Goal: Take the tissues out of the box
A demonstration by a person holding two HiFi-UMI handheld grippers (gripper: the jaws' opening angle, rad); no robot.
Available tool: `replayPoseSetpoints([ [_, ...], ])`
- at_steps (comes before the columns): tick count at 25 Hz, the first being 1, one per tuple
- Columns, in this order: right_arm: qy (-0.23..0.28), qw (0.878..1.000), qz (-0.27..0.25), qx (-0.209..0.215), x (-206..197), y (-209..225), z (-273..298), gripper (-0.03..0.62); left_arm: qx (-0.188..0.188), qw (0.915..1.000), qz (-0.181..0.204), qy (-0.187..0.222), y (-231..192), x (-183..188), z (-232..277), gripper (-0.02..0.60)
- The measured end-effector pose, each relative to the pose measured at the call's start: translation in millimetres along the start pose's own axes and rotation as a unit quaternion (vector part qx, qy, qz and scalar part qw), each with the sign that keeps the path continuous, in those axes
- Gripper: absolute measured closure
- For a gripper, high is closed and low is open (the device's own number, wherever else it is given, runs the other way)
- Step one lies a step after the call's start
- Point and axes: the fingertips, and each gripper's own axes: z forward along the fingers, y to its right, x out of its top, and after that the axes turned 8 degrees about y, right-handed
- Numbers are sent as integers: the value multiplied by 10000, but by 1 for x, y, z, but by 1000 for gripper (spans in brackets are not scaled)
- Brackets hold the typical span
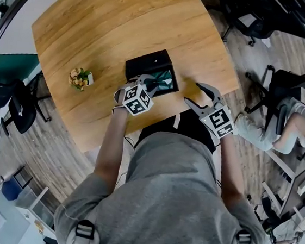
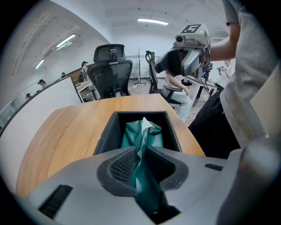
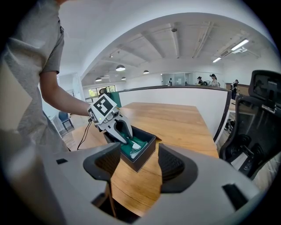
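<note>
A black open box [image 1: 143,63] sits on the wooden table [image 1: 98,25] near its front edge. Inside lies a green tissue pack [image 1: 166,83] with a white tissue tip showing. My left gripper [image 1: 149,85] reaches down into the box. In the left gripper view its jaws [image 2: 140,165] are shut on the green pack [image 2: 142,134], the pads pressing its wrapper from both sides. My right gripper [image 1: 193,93] stands open to the right of the box, over the table edge, with nothing between its fingers. In the right gripper view the box [image 3: 144,154] lies ahead of it.
A small potted plant [image 1: 80,78] stands on the table left of the box. Office chairs [image 1: 257,21] and a seated person [image 1: 300,124] are on the floor to the right. A black chair [image 2: 112,70] stands beyond the table's far end.
</note>
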Motion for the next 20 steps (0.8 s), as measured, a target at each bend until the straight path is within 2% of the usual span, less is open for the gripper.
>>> replayPoseSetpoints([
  [7, 35, 10000, -5, 6, 2, 0, -2, 321, -16, 10000, 4, -34, 0, 2, -1, 536],
  [20, 70, 10000, -45, 35, 5, -9, -1, 322, 80, 9998, -195, 58, 0, 4, -16, 558],
])
